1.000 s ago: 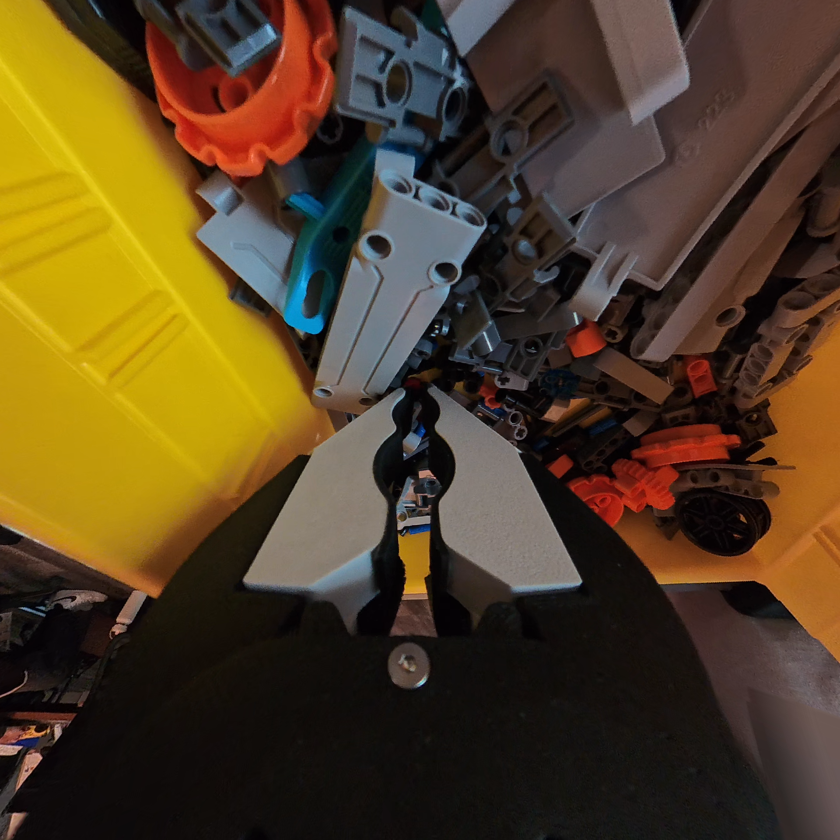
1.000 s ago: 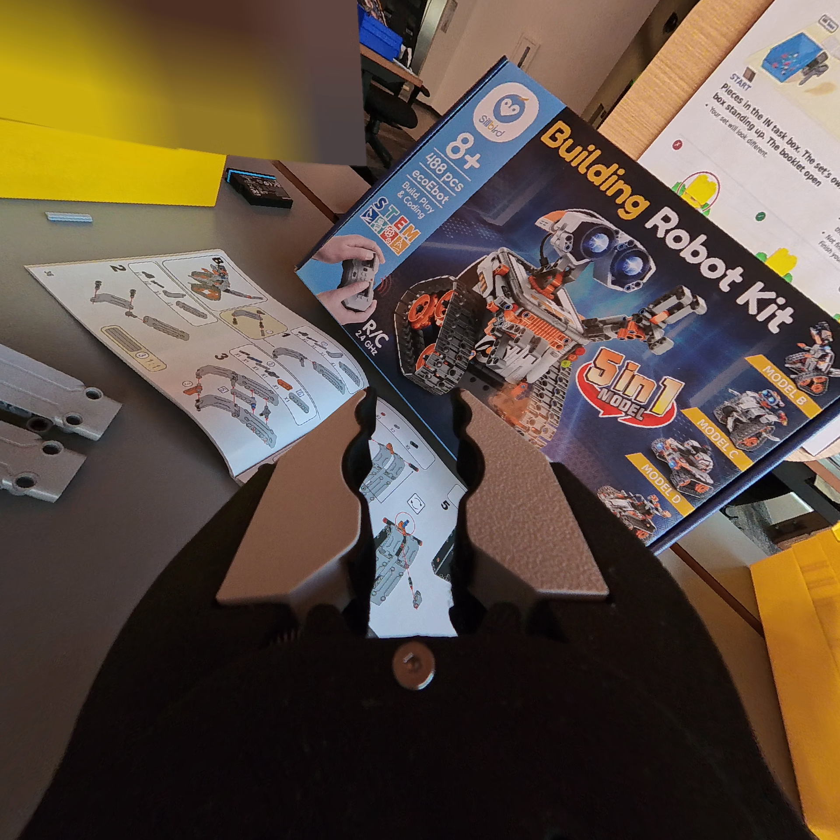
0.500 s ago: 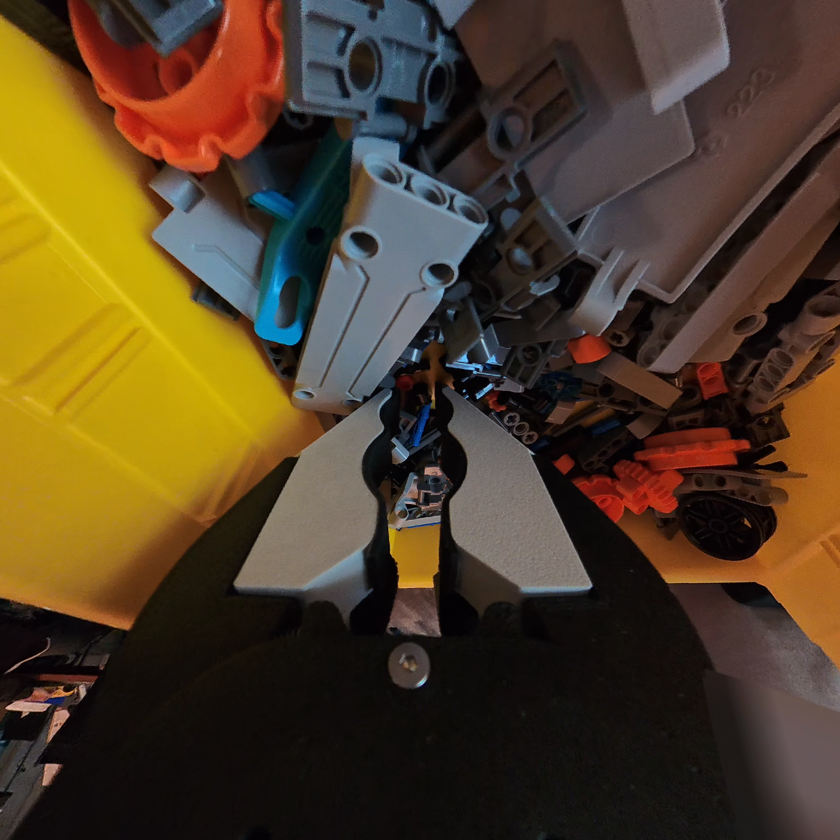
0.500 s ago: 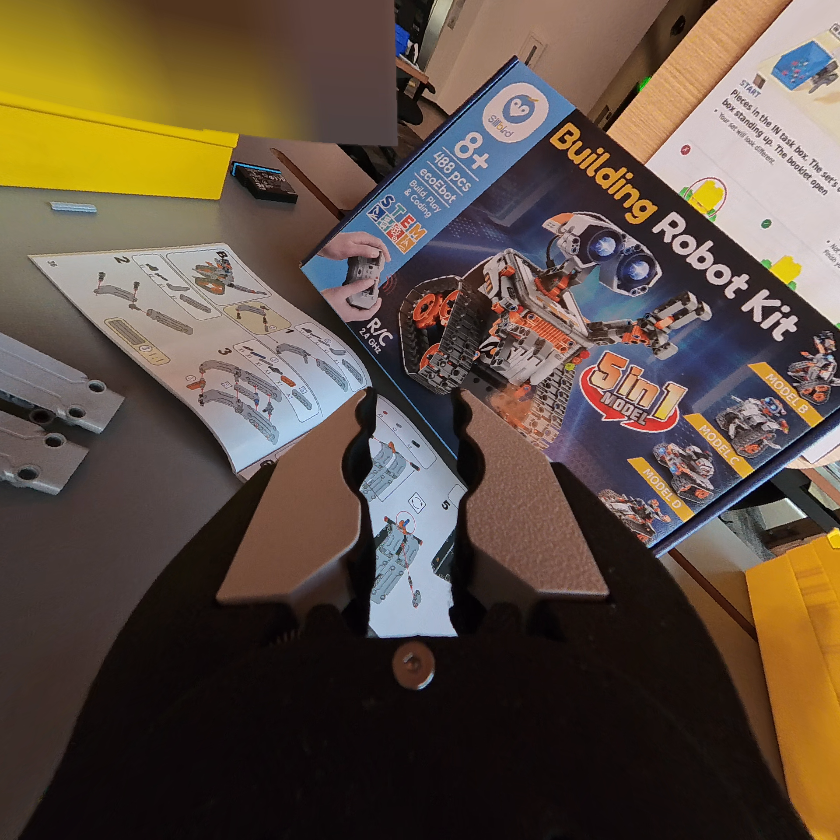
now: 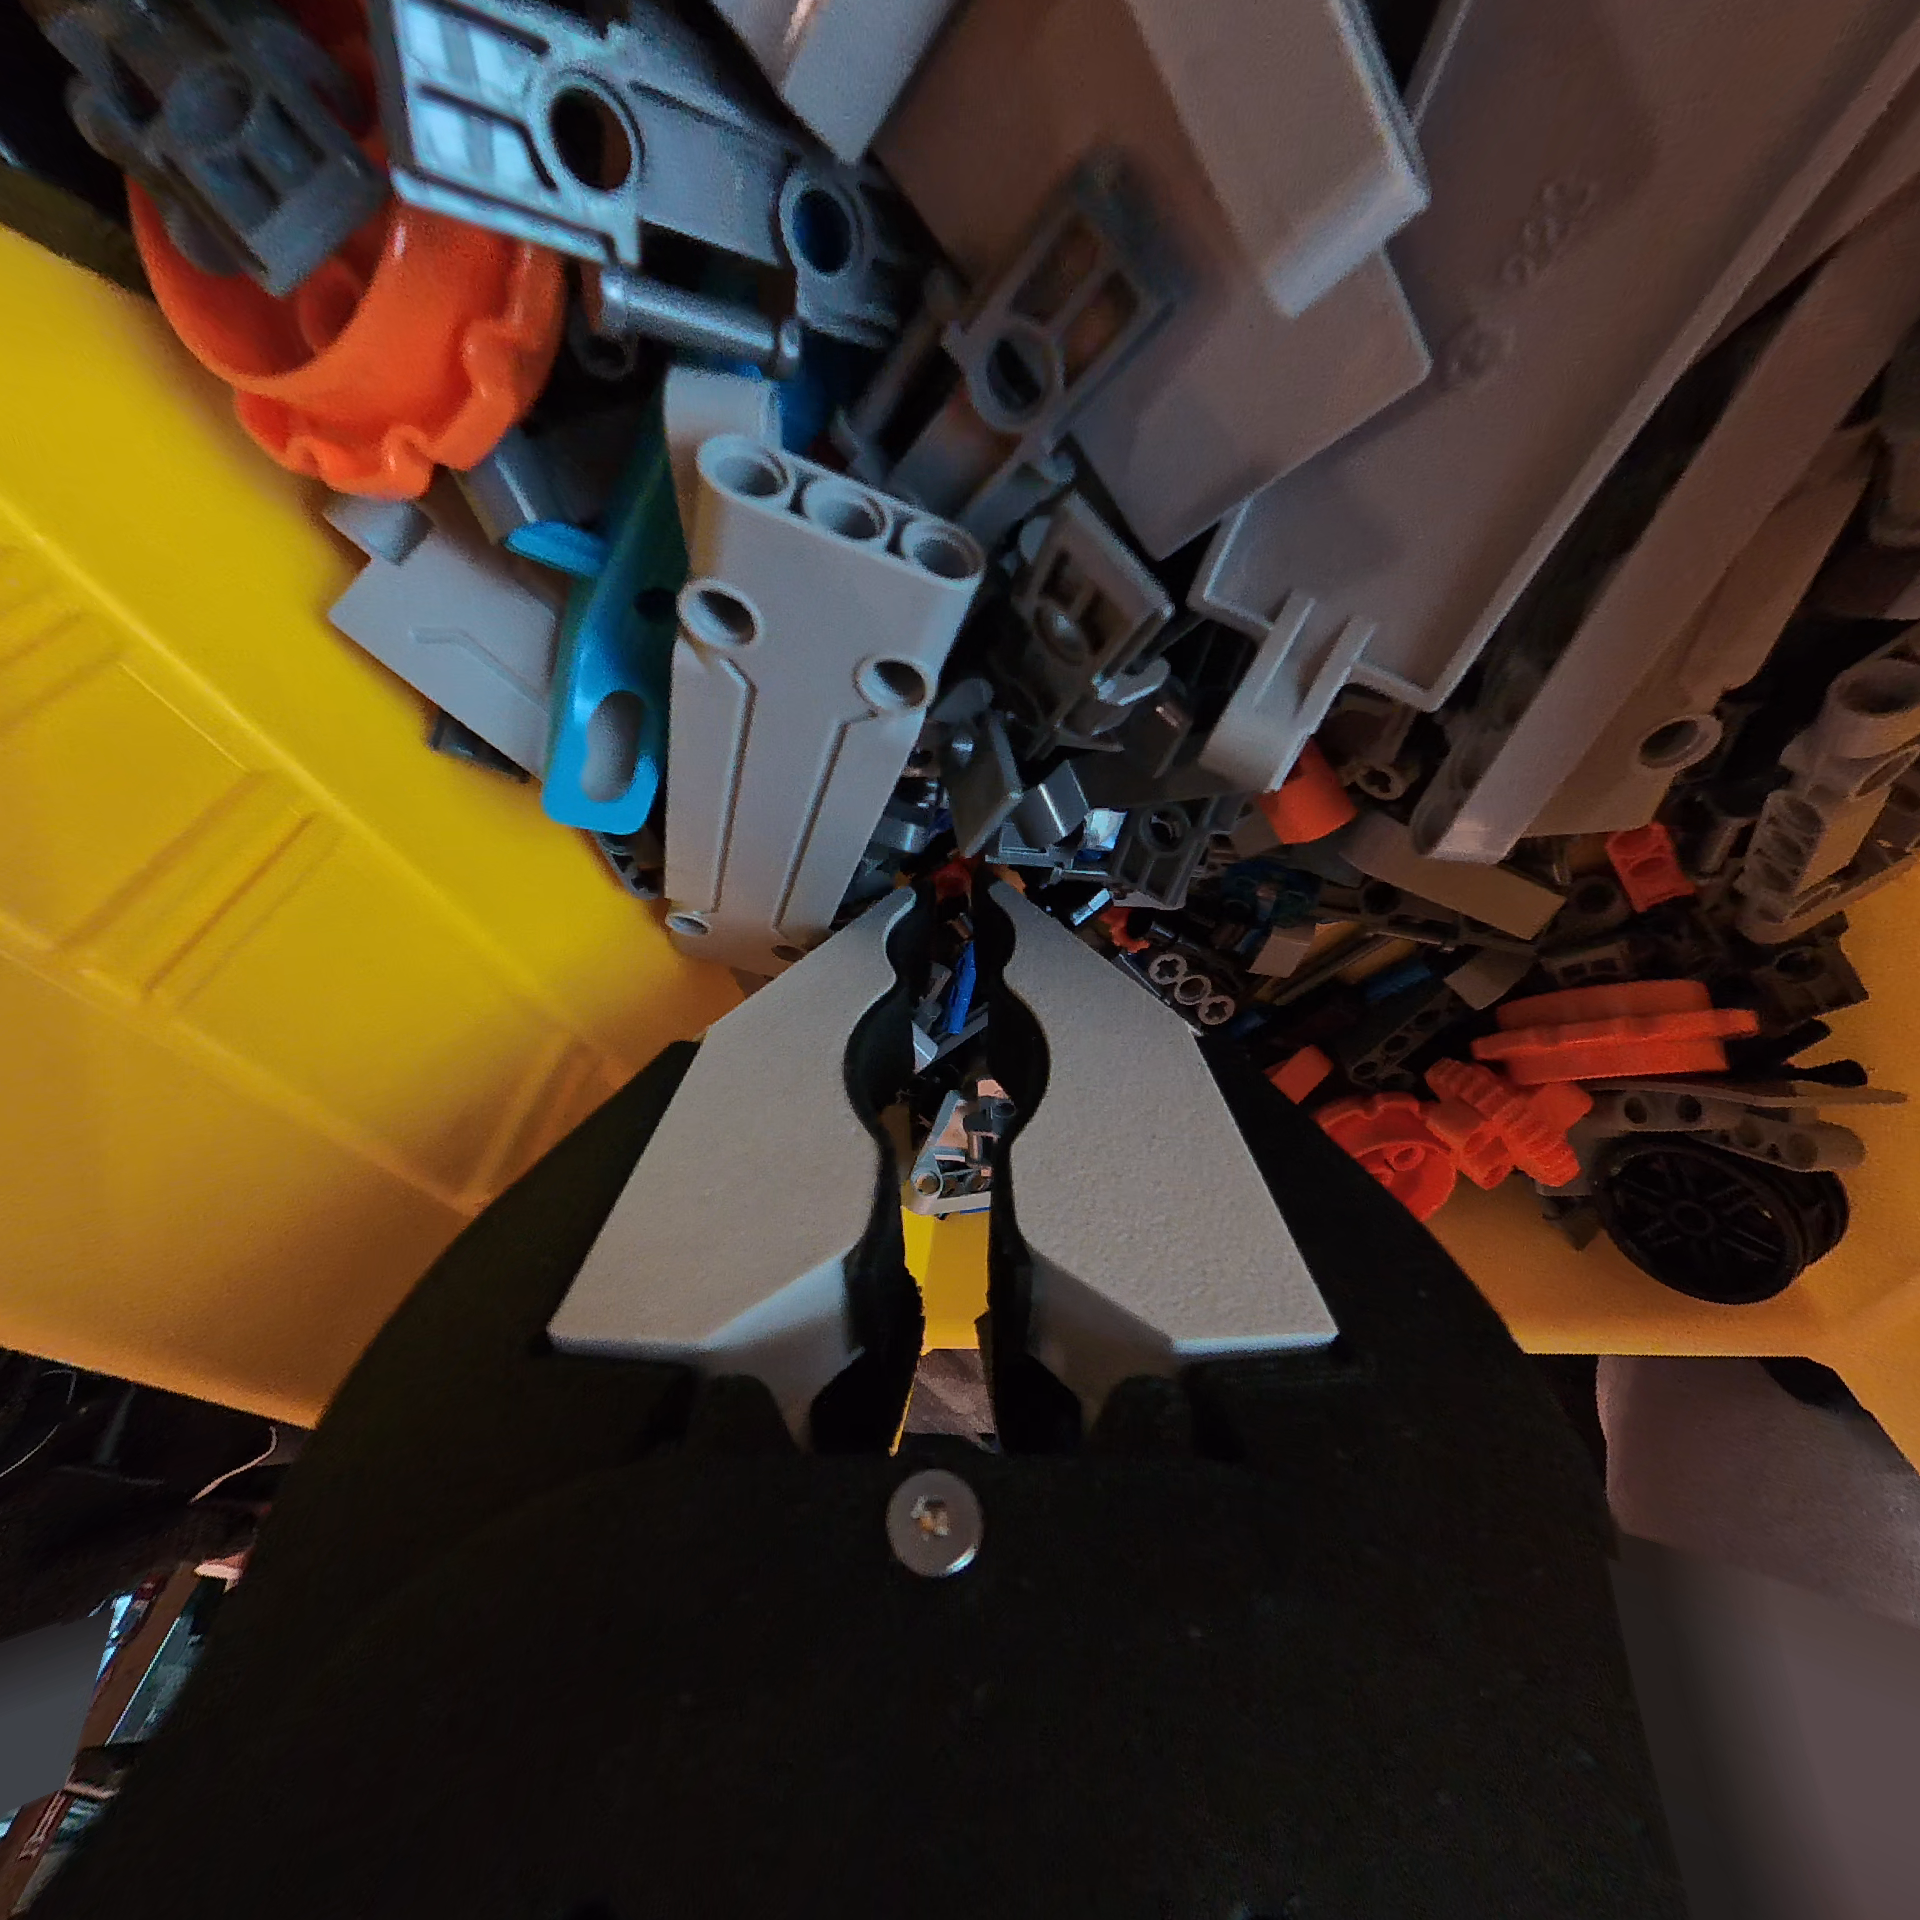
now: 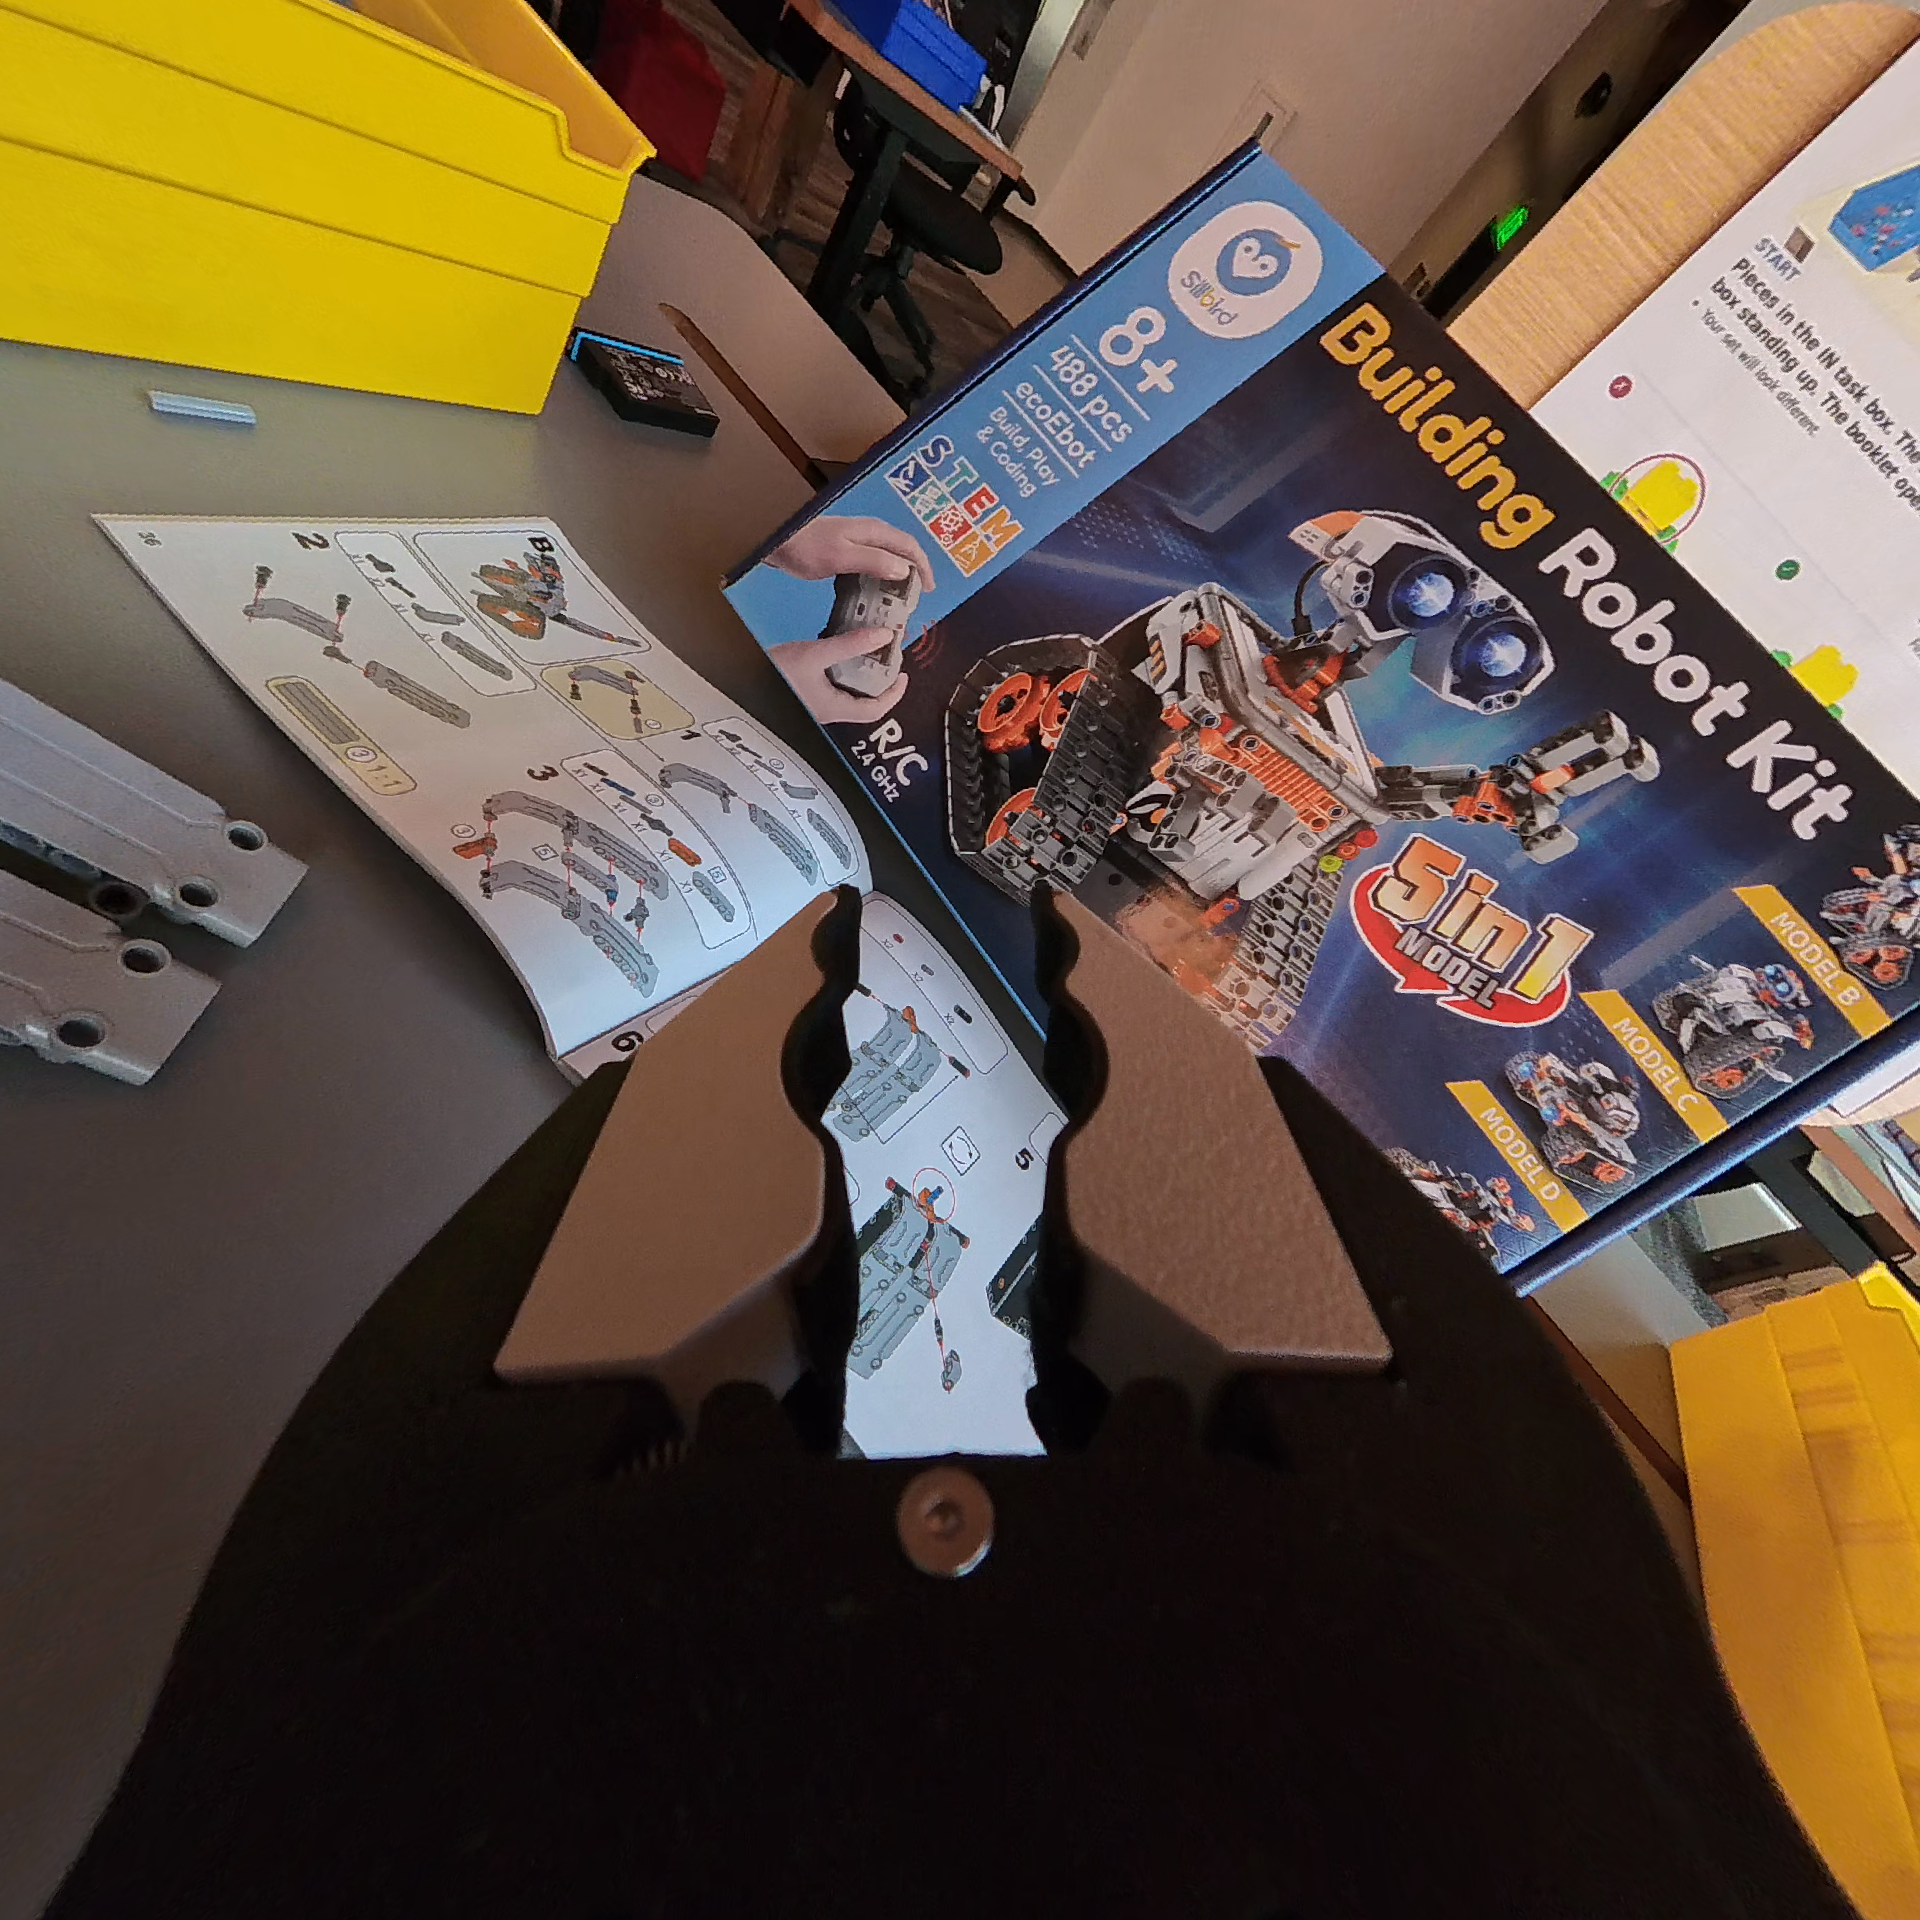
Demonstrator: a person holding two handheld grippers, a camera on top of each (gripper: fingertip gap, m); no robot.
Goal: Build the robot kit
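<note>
In the left wrist view my left gripper (image 5: 953, 902) reaches into a yellow bin (image 5: 270, 831) full of loose building-kit parts. Its jaws are a narrow gap apart, with the tips among small dark, blue and orange pieces. I cannot see any piece held between them. A light grey panel with holes (image 5: 800, 717) lies just left of the tips. In the right wrist view my right gripper (image 6: 948, 906) is open and empty. It hovers over an open instruction booklet (image 6: 447, 717) on the grey table (image 6: 260, 1195).
The bin also holds an orange wheel hub (image 5: 364, 353), a blue piece (image 5: 608, 717), large grey plates (image 5: 1507, 364), orange gears (image 5: 1496, 1132) and a black wheel (image 5: 1704, 1216). On the table are two grey panels (image 6: 135, 831), the kit box (image 6: 1351, 727), yellow bins (image 6: 291, 208) and a small black box (image 6: 644, 384). My right fingertips sit around 45 cm from my left ones.
The left gripper opened a little, then narrowed again while pushing deeper into the parts. The right gripper has drifted slightly and stays open.
</note>
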